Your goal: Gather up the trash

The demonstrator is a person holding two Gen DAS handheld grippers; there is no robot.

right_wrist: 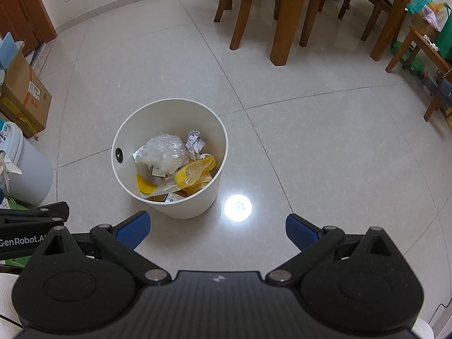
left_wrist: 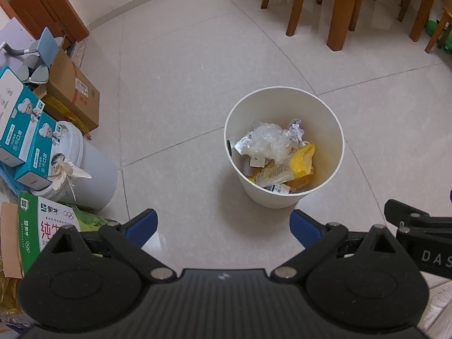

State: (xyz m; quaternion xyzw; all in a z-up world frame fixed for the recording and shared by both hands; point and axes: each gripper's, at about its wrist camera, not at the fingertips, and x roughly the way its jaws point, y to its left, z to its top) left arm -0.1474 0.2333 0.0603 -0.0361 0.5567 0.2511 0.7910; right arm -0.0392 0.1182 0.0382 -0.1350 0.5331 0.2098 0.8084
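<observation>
Both my claws hang empty with jaws apart above the tiled floor. The white trash bin, part-filled with wrappers, stands ahead: right of my left claw, left of my right claw, so between them.

Left hand-held gripper and right hand-held gripper both gape wide, side by side.

Wooden chairs, cardboard box, grey bucket.
</observation>
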